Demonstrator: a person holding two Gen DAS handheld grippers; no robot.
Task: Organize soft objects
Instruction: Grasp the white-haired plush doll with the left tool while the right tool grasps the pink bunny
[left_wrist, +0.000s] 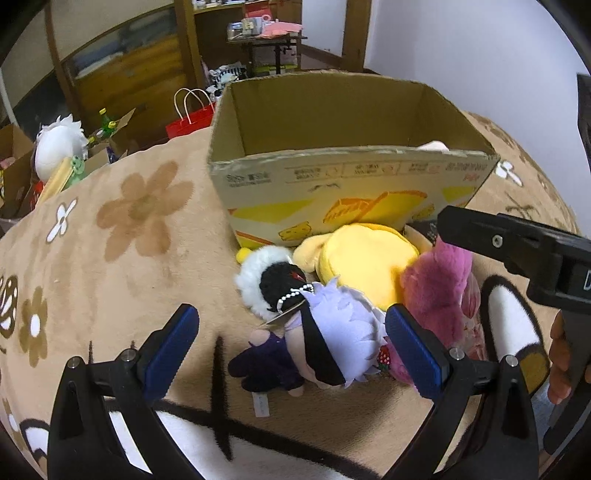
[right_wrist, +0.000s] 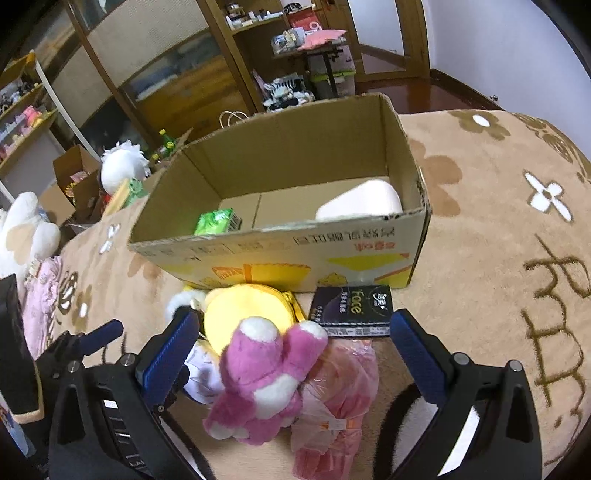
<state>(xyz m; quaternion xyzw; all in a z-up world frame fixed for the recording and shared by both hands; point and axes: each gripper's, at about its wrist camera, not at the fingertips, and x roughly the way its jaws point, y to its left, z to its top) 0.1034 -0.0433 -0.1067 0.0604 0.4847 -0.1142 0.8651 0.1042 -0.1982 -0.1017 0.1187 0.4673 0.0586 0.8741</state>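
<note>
A pile of soft toys lies in front of an open cardboard box (left_wrist: 332, 166) (right_wrist: 280, 251) on a tan flowered blanket. A lavender-haired doll (left_wrist: 332, 332) with a black blindfold lies between the fingers of my left gripper (left_wrist: 291, 347), which is open. Behind it are a black-and-white fluffy toy (left_wrist: 269, 280) and a yellow plush (left_wrist: 365, 262) (right_wrist: 240, 310). A pink plush (right_wrist: 262, 373) (left_wrist: 439, 288) sits between the fingers of my right gripper (right_wrist: 295, 347), also open. Beside it lies a pink wrapped bundle (right_wrist: 336, 398). The box holds a white soft object (right_wrist: 362, 203) and a green pack (right_wrist: 218, 221).
A dark tissue pack (right_wrist: 351, 310) lies against the box front. The blanket (left_wrist: 129, 229) falls away at the left, where a white plush (left_wrist: 59, 144), a red paper bag (left_wrist: 188, 122) and open cartons stand on the floor. Wooden cabinets and a cluttered table fill the background.
</note>
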